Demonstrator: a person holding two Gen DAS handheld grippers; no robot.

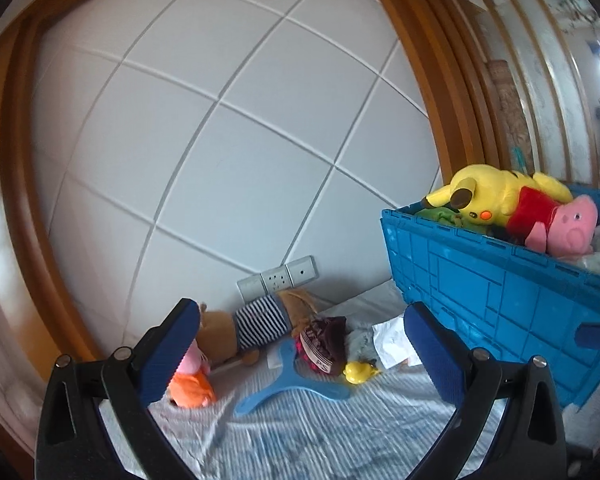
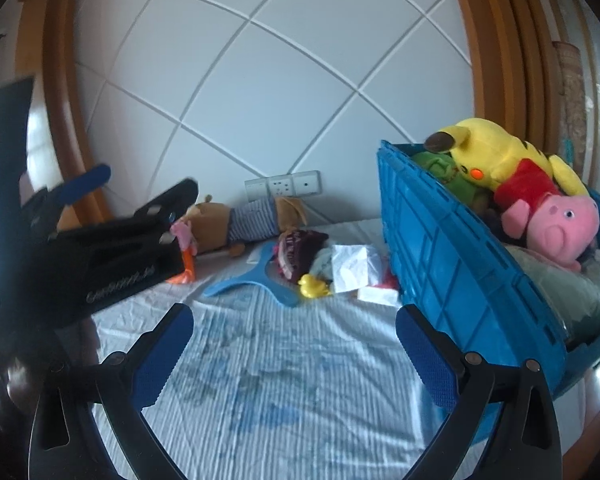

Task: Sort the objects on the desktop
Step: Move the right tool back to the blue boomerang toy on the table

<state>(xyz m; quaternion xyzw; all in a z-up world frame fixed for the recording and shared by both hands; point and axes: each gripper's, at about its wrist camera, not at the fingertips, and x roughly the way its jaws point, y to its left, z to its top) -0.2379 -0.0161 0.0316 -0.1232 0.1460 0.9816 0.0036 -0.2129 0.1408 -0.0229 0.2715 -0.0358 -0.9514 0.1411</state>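
A blue crate (image 1: 496, 292) (image 2: 452, 248) stands at the right, heaped with a yellow plush (image 1: 496, 192) (image 2: 500, 152) and a pink pig plush (image 1: 560, 228) (image 2: 556, 224). On the striped sheet lie a blue hanger (image 1: 288, 380) (image 2: 256, 276), a small yellow duck (image 1: 358, 372) (image 2: 312, 286), a dark red cloth item (image 1: 324, 344) (image 2: 296, 248), a striped-shirt brown plush (image 1: 256, 324) (image 2: 244, 220) and a small pink-and-orange plush (image 1: 192, 384). My left gripper (image 1: 300, 336) (image 2: 136, 196) is open above the hanger. My right gripper (image 2: 296, 340) is open over bare sheet.
White tissue paper (image 2: 352, 268) (image 1: 392, 340) and a small box (image 2: 380, 294) lie against the crate's foot. A padded white wall with sockets (image 1: 278, 278) (image 2: 284, 186) backs the bed. Wooden framing (image 1: 432, 60) rises behind the crate.
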